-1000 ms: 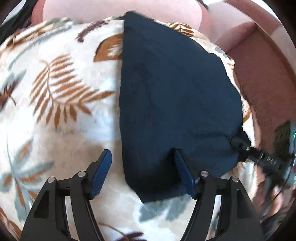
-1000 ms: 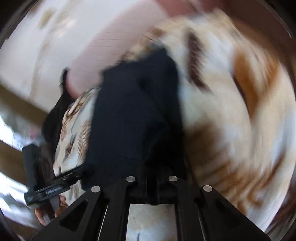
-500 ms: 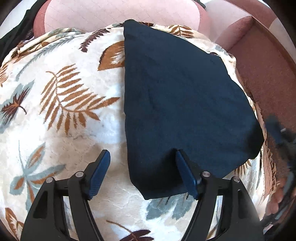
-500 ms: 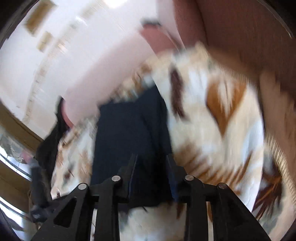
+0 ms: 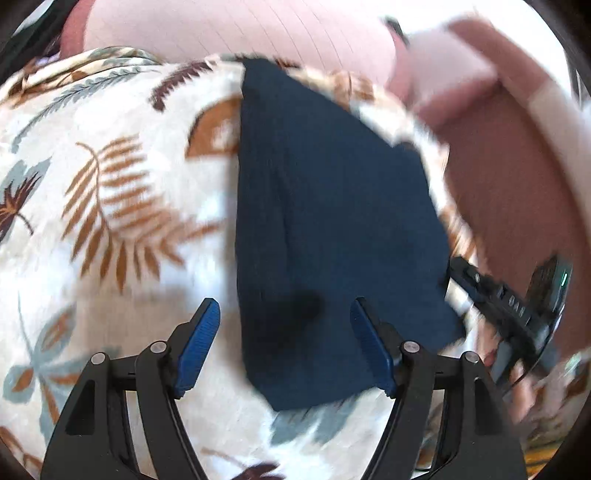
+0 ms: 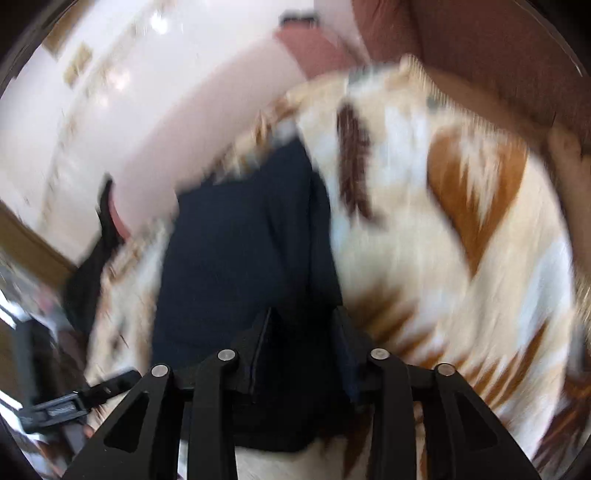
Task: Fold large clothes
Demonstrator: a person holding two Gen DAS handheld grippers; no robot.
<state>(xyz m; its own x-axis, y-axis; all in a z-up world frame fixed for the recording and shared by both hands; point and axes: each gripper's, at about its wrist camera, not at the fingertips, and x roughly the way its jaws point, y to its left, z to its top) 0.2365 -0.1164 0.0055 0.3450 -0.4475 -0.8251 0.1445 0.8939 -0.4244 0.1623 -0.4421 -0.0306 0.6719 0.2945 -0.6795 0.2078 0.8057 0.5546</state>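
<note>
Navy garment point(image 5: 332, 229): a dark blue folded cloth, lying flat on a cream blanket point(image 5: 110, 206) printed with brown and grey-blue leaves; it narrows toward the far end and widens toward the camera.
Blanket: it covers a soft seat, with a pale pink cushion point(image 5: 236, 29) behind it and reddish-brown upholstery point(image 5: 509, 192) to the right.
Left gripper point(image 5: 284, 347): jaws wide apart, holding nothing; its 2 blue pads point(image 5: 199, 343) sit low over the near end of the garment — the left pad above bare blanket, the right pad above cloth.
Right gripper point(image 6: 301, 350): seen in its own blurred view, jaws partly apart with dark cloth between the fingers point(image 6: 258, 347); whether they pinch it I cannot tell.
Right gripper from the left view: a black tool point(image 5: 506, 306) at the garment's near right corner — touching or just beside it, blur hides which.
Garment in the right view point(image 6: 236, 258): it stretches away from the gripper across the blanket point(image 6: 443, 240).
</note>
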